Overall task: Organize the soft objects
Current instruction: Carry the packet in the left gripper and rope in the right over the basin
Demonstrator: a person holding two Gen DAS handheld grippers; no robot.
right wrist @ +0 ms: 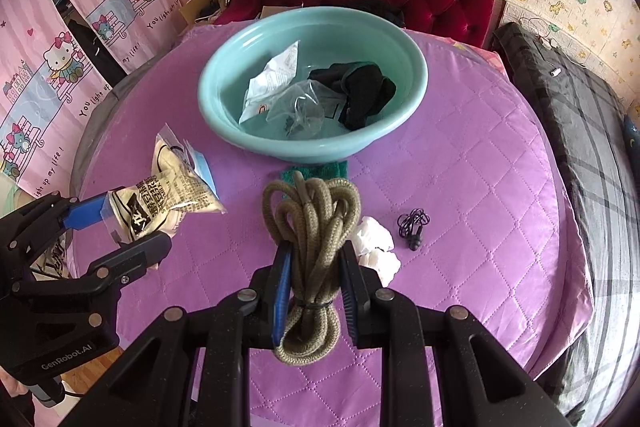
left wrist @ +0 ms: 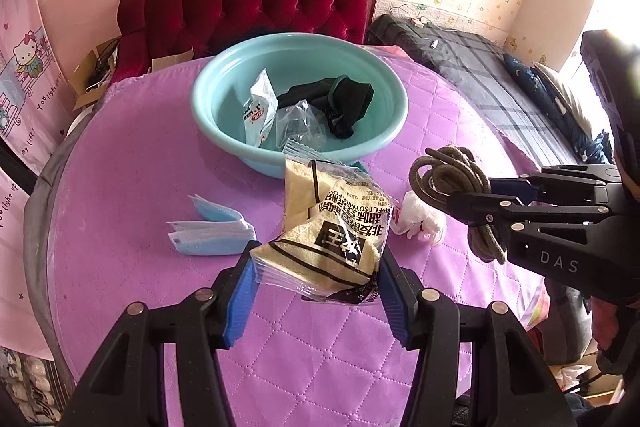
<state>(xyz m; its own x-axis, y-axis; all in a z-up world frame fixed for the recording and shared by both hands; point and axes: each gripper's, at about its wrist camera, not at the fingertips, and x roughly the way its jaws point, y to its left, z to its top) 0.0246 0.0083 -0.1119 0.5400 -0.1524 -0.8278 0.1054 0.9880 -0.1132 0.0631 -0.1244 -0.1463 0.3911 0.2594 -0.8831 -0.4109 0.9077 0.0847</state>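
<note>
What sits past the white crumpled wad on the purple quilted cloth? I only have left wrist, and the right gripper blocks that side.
Observer: A small black tangled cord with a plug lies loose on the purple quilted cloth, apart from the white crumpled wad.
Operator: Is the olive rope coil bound?
Observer: Yes. A thin dark tie wraps the olive rope coil between the pads of the right gripper.
Operator: Anything in front of the teal plastic basin?
Observer: A green cloth patch lies flat at the foot of the teal plastic basin, behind the rope.
</note>
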